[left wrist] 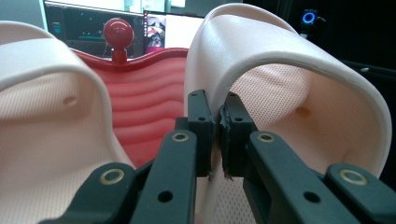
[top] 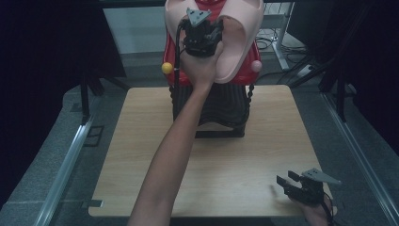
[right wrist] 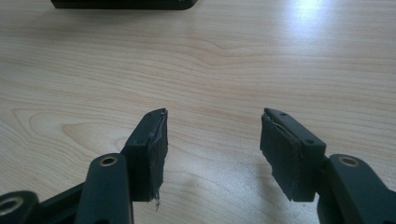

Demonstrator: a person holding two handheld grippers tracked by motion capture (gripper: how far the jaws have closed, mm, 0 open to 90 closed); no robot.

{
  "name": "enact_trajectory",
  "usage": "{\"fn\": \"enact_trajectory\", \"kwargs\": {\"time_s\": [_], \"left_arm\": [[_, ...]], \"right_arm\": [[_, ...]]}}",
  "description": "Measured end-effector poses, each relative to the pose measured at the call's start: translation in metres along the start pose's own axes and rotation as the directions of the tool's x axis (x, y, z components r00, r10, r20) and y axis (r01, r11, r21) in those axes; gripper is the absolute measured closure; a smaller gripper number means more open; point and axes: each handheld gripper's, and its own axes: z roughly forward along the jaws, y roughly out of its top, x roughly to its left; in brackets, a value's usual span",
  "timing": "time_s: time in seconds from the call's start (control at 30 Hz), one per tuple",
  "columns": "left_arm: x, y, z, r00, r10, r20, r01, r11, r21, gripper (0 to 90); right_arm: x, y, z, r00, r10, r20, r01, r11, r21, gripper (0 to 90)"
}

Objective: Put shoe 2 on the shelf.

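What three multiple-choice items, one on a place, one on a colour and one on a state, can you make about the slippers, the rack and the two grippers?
1. Where does the right gripper sit?
A. over the near right corner of the wooden table
B. on top of the rack
C. beside the yellow knob

2. What colour is the rack behind the slippers?
A. blue
B. red
C. green

3. How does the left gripper stand?
A. wide open over the table
B. shut on the strap edge of the right-hand pink slipper
C. shut on a red knob

Answers:
1 A, the high view shows it at that corner.
2 B, the ribbed panel is red in the left gripper view.
3 B, the pads pinch the pale strap edge.
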Motion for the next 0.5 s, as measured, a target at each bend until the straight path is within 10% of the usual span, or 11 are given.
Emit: {"fn": "enact_trajectory", "kwargs": {"time_s": [0.5], "left_arm": [[-0.011, 0.004, 0.043, 0.9991, 0.015, -0.039, -0.014, 0.9994, 0.031, 83.6]], "right_arm": [[0.001, 0.000, -0.003, 1.0000, 0.007, 0.007, -0.007, 1.000, -0.012, 41.6]]}}
